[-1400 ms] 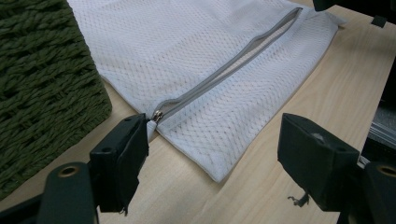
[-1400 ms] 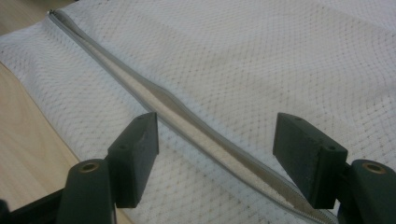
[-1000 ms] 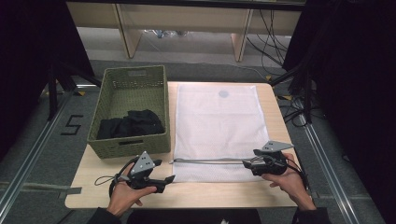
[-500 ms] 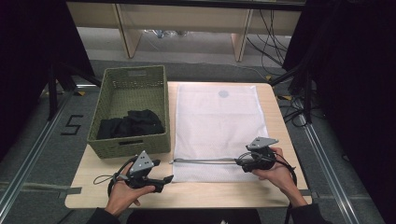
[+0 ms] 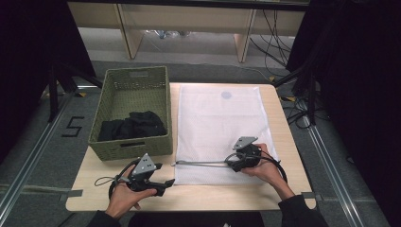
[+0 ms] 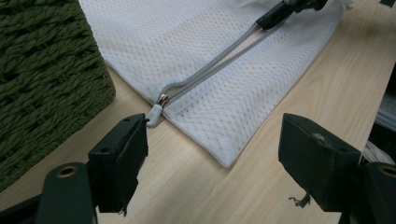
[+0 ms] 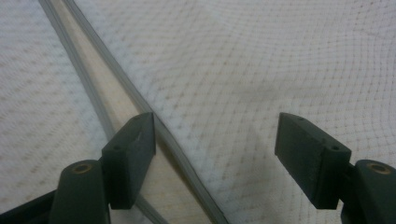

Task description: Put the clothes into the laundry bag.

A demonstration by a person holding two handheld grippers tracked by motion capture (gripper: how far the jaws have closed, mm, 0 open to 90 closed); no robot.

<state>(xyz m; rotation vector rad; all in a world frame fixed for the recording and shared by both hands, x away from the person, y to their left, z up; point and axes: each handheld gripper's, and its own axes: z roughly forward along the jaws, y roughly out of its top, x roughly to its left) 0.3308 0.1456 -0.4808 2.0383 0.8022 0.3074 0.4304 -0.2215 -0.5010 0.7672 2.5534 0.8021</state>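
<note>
White mesh laundry bag (image 5: 220, 127) flat in the middle of the high view, zipper (image 5: 203, 164) open along its lower edge (pull (image 6: 154, 113) at the left end). Right gripper (image 5: 235, 162) lower right, spread wide over the mesh (image 7: 261, 70). Left gripper (image 5: 163, 182) lower left, spread too, gripping nothing. Green basket (image 5: 113, 101) upper left, dark clothes (image 5: 130, 126) inside.

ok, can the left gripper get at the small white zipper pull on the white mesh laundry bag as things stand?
Probably yes. The left gripper is open, with the white zipper pull just ahead of one jaw on bare wooden table; nothing lies between.
</note>
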